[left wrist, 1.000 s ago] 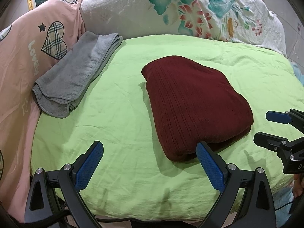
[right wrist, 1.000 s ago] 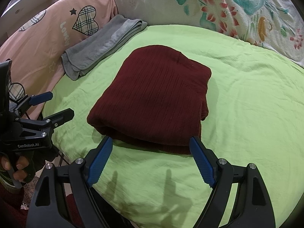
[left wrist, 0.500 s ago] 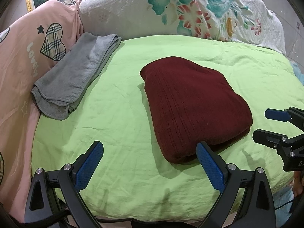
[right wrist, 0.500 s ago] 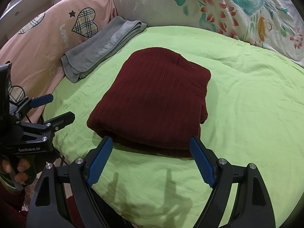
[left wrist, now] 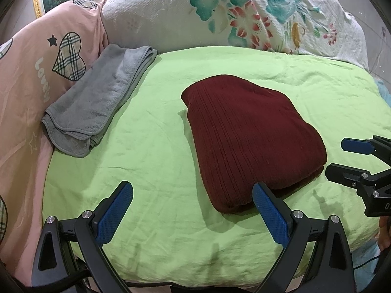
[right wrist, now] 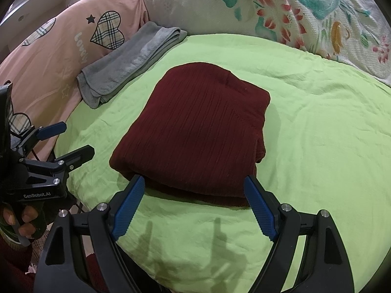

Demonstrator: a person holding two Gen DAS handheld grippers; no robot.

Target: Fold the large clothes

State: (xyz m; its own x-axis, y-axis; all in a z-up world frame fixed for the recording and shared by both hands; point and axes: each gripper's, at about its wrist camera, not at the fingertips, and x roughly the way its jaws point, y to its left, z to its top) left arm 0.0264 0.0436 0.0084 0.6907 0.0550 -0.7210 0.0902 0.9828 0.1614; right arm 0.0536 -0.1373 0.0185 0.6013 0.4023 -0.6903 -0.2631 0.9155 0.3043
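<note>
A lime-green bedsheet (left wrist: 156,146) is covering the bed, with a floral quilt (left wrist: 244,17) bunched along the far side and a pink heart-print cover (left wrist: 29,78) lying at the left. A folded grey towel (left wrist: 97,97) is resting where the pink cover meets the sheet. The dark red ribbed sweater (right wrist: 195,127) is lying near the middle of the sheet as a compact rectangle of several layers (apparently finished or nearly so). The left gripper (left wrist: 193,207) and the right gripper (right wrist: 193,200) are both hovering over the near edge with jaws spread wide, gripping nothing. Judged from its drape, the knit is soft, limp and moderately heavy, so it is likely to sag and unfold if lifted by one point; taking hold at the two near corners, through all layers, is advisable.
</note>
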